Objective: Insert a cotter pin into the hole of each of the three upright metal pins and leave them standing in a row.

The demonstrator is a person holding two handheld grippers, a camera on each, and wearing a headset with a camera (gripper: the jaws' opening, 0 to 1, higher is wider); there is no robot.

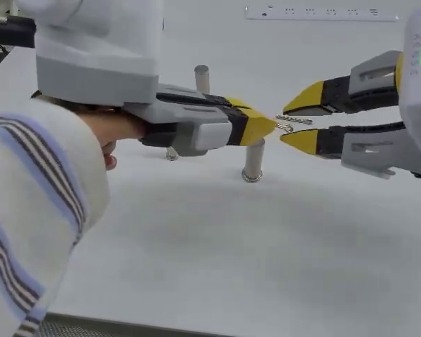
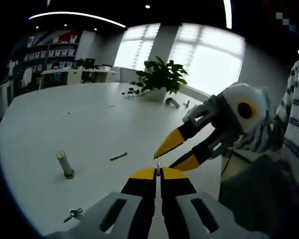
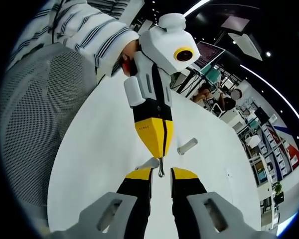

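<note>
L gripper (image 1: pixel 270 127) is held by a hand (image 1: pixel 112 133) at frame left in the head view, w/ a striped sleeve (image 1: pixel 28 210) at lower left. Its jaws are pressed together on a cotter pin (image 1: pixel 293 121). The cotter pin is thin and silvery. It is gripped by one end, and the rest sticks out past the yellow tips twd centre right.

R gripper (image 1: pixel 285 124) is seen at frame right. Its jaws are spread, one tip above and one below the cotter pin; contact cannot be told. In the R gripper view the cotter pin is seen in the gap betw. the spread tips.

Three upright metal pins are noted on the white table (image 1: pixel 196 246), head view:
- pin 1 (image 1: pixel 201 77): top centre, behind L gripper.
- pin 2 (image 1: pixel 253 163): centre, just below the tips; grey cylinder w/ flared base.
- pin 3 (image 1: pixel 172 153): mostly hidden by L gripper, base seen.

Holes are too small to make out.

In the L gripper view a second cotter pin (image 2: pixel 118 157) is seen lying flat on the table, left of centre.
</note>
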